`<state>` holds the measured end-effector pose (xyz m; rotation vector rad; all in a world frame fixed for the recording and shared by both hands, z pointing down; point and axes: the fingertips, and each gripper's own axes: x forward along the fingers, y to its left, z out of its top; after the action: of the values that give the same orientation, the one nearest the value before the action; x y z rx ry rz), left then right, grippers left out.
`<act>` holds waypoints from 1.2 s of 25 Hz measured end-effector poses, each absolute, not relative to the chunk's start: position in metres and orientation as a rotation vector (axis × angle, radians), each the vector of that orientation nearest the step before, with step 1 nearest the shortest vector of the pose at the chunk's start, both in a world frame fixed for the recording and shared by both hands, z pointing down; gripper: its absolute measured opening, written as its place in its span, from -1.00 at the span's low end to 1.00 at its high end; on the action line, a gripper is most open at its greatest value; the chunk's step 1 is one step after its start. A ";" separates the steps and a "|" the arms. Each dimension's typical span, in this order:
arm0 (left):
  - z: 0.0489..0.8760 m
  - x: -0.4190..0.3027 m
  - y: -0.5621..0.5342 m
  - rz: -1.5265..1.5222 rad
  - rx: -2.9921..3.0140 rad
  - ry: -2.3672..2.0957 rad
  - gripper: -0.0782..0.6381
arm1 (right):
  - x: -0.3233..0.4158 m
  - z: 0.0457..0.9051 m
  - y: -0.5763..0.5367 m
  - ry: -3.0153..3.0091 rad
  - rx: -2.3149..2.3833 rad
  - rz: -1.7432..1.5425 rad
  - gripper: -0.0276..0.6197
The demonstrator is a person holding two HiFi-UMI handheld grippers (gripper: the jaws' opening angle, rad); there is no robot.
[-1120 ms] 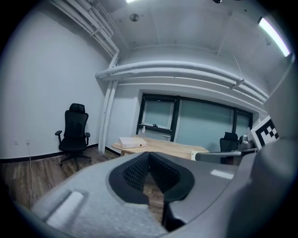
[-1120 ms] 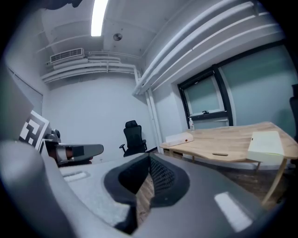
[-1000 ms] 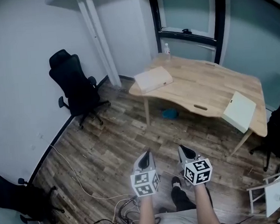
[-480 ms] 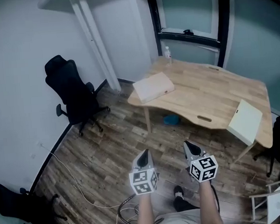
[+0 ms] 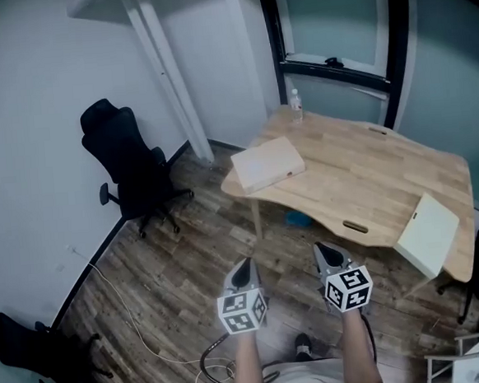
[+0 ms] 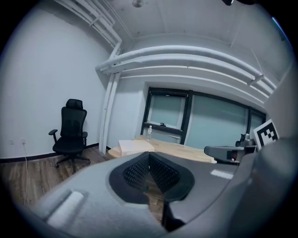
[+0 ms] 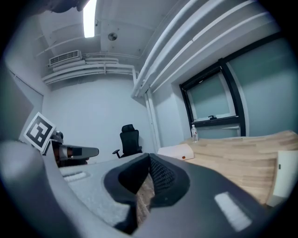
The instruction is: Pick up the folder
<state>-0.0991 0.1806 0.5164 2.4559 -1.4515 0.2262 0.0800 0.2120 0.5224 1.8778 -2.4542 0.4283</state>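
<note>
A white folder (image 5: 266,164) lies flat on the near left corner of the wooden table (image 5: 362,177). It also shows as the white folder (image 6: 135,146) and as the white folder (image 7: 177,151) with a red dot on its edge. A second white folder (image 5: 429,233) overhangs the table's right front edge. My left gripper (image 5: 244,270) and right gripper (image 5: 327,256) hang side by side over the floor, well short of the table. Both are shut and hold nothing. Their jaws meet at the left gripper (image 6: 149,155) and the right gripper (image 7: 150,158).
A water bottle (image 5: 296,103) stands at the table's far edge by the window. A black office chair (image 5: 130,166) sits against the left wall, another chair (image 5: 37,351) at the bottom left. Cables (image 5: 133,310) trail over the wooden floor. A blue object (image 5: 298,219) lies under the table.
The view has advanced toward the table, which now sits nearer and lower in the head view. Both grippers travelled forward with it, still shut and side by side.
</note>
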 end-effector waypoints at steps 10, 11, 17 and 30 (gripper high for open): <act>0.526 -0.094 0.144 0.239 2.404 -1.529 -0.76 | 0.095 0.541 0.166 -2.452 1.848 0.519 -0.91; 0.527 -0.096 0.139 0.231 2.394 -1.541 -0.76 | 0.093 0.544 0.162 -2.451 1.830 0.526 -0.91; 0.540 -0.100 0.100 0.238 2.358 -1.555 -0.76 | 0.087 0.557 0.123 -2.432 1.776 0.537 -0.91; 0.527 -0.123 -0.060 0.187 2.313 -1.592 -0.76 | 0.077 0.543 -0.035 -2.373 1.764 0.443 -0.91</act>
<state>-0.1227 -0.0596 0.5267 2.3127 -1.5923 0.1867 0.0767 -0.0352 0.5432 1.7640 -2.3728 0.4429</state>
